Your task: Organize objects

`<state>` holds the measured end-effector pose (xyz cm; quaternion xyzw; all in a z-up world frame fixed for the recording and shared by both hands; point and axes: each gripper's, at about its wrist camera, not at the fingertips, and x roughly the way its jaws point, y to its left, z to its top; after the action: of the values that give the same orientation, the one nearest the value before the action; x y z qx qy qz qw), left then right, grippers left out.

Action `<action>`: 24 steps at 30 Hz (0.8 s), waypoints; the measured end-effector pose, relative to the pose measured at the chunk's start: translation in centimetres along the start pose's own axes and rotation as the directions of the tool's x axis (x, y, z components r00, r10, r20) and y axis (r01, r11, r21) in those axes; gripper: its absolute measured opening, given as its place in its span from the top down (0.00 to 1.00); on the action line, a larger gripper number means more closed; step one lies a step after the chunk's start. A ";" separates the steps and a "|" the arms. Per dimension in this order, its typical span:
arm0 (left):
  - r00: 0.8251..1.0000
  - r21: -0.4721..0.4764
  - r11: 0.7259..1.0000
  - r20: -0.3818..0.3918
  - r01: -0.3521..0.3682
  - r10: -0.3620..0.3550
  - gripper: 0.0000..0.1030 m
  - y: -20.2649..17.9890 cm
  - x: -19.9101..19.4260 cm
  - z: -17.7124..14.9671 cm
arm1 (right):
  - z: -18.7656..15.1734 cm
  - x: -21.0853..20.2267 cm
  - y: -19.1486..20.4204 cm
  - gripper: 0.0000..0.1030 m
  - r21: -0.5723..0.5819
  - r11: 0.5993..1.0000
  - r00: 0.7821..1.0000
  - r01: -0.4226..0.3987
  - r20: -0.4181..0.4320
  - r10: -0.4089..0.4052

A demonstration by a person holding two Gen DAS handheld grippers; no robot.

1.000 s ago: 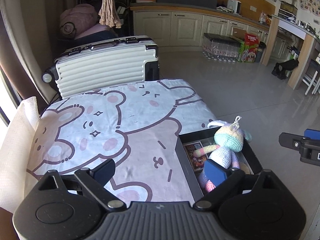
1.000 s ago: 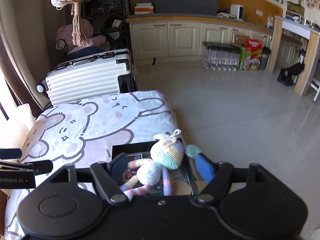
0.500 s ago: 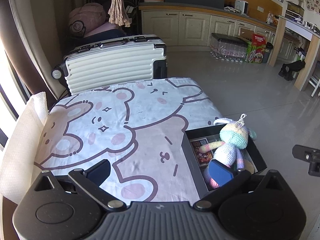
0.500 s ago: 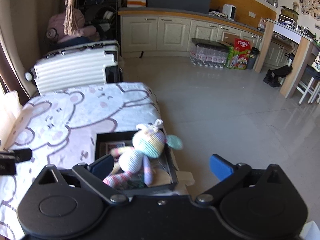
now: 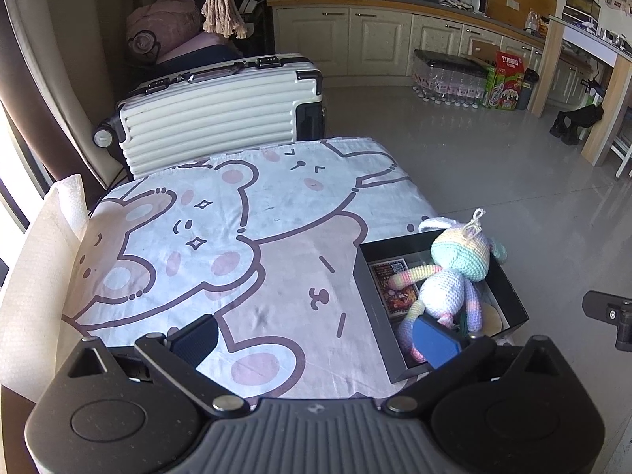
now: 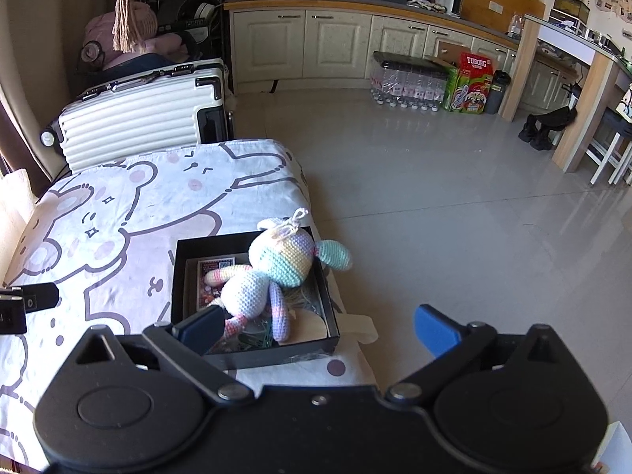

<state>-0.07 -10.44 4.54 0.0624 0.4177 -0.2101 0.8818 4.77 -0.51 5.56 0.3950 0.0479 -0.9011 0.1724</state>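
Observation:
A pastel crocheted bunny (image 5: 454, 276) (image 6: 272, 272) lies in an open black box (image 5: 375, 316) (image 6: 276, 355) at the right edge of a table covered with a cartoon-bear cloth (image 5: 221, 245) (image 6: 98, 245). Its head leans over the box's far right corner. A printed card (image 5: 395, 284) (image 6: 213, 276) lies flat under it. My left gripper (image 5: 316, 339) hangs open over the cloth, its right fingertip in front of the bunny's legs. My right gripper (image 6: 316, 328) is open wide, with its left fingertip over the box's near left part and its right one out over the floor. Neither holds anything.
A white ribbed suitcase (image 5: 221, 114) (image 6: 138, 118) stands behind the table. A white textured sheet (image 5: 43, 256) rises along the table's left side. To the right the table drops to tiled floor (image 6: 454, 197), with cabinets, a bottle pack (image 6: 407, 79) and a green carton (image 6: 470, 87) beyond.
My right gripper's jaws have spread from close around the bunny to full width, leaving the bunny in the box. Its view has shifted right. The left gripper's jaws widened slightly.

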 end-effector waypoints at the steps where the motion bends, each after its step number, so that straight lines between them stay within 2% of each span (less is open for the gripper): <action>1: 1.000 -0.001 1.000 0.000 0.001 -0.001 0.00 0.0 0.0 0.0 | 0.0 0.1 0.0 0.00 0.000 1.000 1.000 0.000 -0.001 0.000; 24: 1.000 0.011 1.000 0.001 0.000 0.000 0.00 -0.4 0.2 0.1 | -0.1 0.1 -0.5 0.00 0.013 1.000 1.000 0.002 -0.005 -0.002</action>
<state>-0.02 -10.88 4.52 0.0669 0.4161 -0.2122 0.8817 4.55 -0.05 5.39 0.3983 0.0430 -0.9005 0.1688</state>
